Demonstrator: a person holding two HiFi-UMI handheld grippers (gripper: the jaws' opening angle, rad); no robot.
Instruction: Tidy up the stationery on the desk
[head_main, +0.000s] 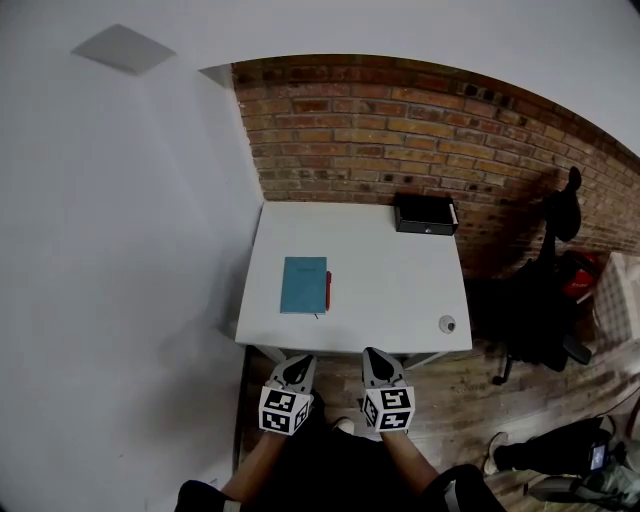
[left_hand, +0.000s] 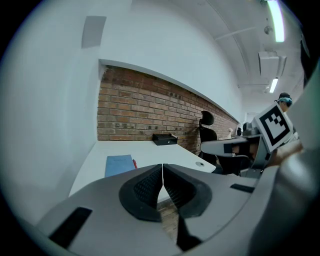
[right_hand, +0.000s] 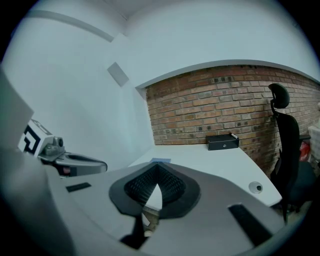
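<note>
left gripper (head_main: 300, 361), right gripper (head_main: 372, 354) jaws pressed together, empty, blue notebook (head_main: 304, 284) beside red pen (head_main: 328, 290), black tray (head_main: 425, 214), office chair (head_main: 553, 285)

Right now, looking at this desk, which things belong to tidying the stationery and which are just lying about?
For the job:
- blue notebook
- red pen beside it
- black box at the back of the desk, probably where they go

Just lying about:
- office chair
- black bag on the floor
- cable grommet in the desk
</note>
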